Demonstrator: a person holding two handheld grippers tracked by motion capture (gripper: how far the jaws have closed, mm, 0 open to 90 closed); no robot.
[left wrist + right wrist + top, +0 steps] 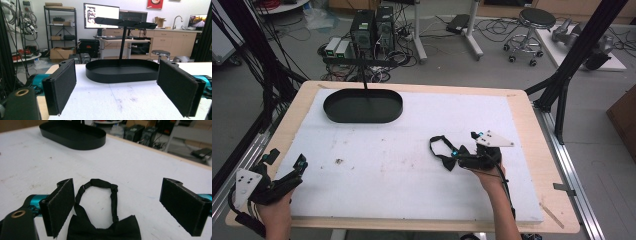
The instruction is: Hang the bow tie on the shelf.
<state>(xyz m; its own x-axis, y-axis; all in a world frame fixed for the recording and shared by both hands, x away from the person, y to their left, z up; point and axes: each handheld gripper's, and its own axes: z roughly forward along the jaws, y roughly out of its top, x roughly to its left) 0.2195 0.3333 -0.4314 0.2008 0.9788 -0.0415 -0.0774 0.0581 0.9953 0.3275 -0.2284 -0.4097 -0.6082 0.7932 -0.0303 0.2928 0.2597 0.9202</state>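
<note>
Now right tool wide open — straddling bow tie.

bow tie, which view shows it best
The right gripper view: the bow tie lies close up between the open jaws, its strap loop clear. The high view shows it small at the right gripper.

Wide bare white mat lies between both grippers, open passage all across. The black oval tray with its upright stand blocks the far left. The bow tie sits between the right gripper jaws, spread wide.
</note>
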